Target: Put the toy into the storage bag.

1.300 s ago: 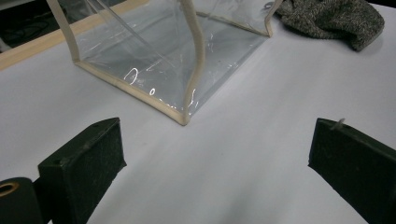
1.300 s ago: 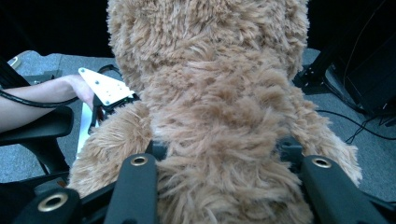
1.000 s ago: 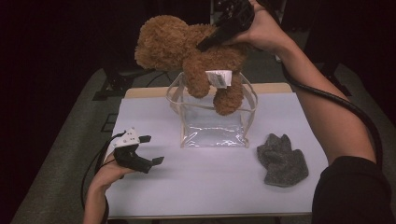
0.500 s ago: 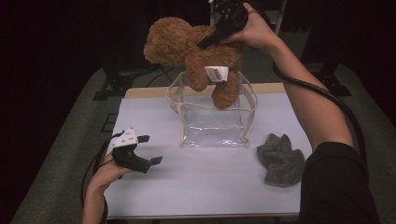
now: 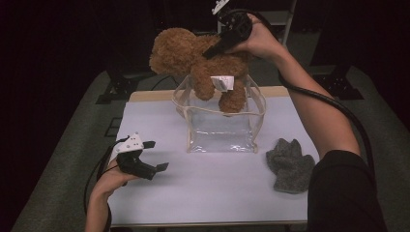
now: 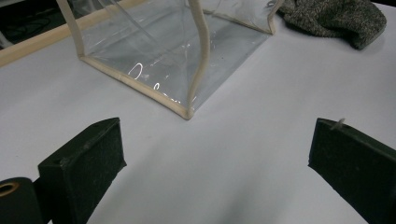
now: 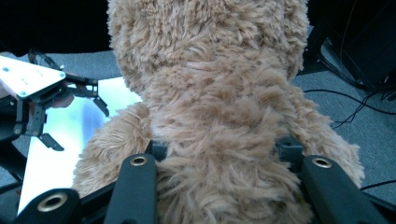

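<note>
My right gripper (image 5: 213,50) is shut on a brown teddy bear (image 5: 193,58) and holds it by the back over a clear plastic bag (image 5: 220,130) with beige trim. The bear's legs and its white tag (image 5: 222,82) hang at the bag's open mouth. In the right gripper view the black jaws of my right gripper (image 7: 222,147) press into the fur of the bear (image 7: 215,93) on both sides. My left gripper (image 5: 157,155) rests low over the table at the left, open and holding nothing. In its own view my left gripper (image 6: 217,154) points at a front corner of the bag (image 6: 163,51).
A grey knitted piece (image 5: 290,164) lies on the white table cover (image 5: 217,193) right of the bag, also seen as the knitted piece (image 6: 336,18). Black cables trail from both grippers. Dark stands and grey floor surround the table.
My right hand has come down a little with the bear, bringing its legs closer to the bag's mouth. The left gripper has stayed in place.
</note>
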`<act>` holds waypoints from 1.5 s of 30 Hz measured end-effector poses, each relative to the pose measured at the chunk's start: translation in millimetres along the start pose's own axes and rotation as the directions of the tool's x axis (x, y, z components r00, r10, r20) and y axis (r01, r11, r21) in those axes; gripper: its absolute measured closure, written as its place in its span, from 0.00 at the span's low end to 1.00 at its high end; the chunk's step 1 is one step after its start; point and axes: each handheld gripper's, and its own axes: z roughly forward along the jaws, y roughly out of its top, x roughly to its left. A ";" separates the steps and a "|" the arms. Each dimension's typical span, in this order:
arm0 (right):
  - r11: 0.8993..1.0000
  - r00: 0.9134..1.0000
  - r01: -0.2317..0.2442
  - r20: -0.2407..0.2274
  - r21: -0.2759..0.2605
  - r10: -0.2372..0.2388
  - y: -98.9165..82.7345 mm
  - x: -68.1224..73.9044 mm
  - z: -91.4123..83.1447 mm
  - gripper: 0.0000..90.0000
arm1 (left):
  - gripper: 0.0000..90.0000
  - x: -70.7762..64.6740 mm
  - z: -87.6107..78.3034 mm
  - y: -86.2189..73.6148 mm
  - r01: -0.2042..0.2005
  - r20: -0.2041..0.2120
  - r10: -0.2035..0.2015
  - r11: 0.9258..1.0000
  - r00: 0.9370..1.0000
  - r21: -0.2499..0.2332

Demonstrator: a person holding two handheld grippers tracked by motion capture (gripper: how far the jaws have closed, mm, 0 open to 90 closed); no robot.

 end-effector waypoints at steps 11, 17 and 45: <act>1.000 0.999 0.012 -0.051 0.008 -0.012 -7.8 22.2 9.8 0.62 | 0.03 -0.4 -0.3 0.3 0.001 0.007 -0.001 1.000 1.000 -0.005; 1.000 0.999 -0.026 -0.045 0.016 0.026 -21.2 11.5 17.1 0.62 | 0.03 -0.2 -0.8 0.2 0.000 0.004 0.000 1.000 1.000 -0.004; 0.989 0.990 -0.137 -0.030 0.057 0.139 -103.5 -7.1 35.5 0.61 | 0.03 0.7 0.0 -1.0 0.002 0.001 -0.002 1.000 1.000 0.005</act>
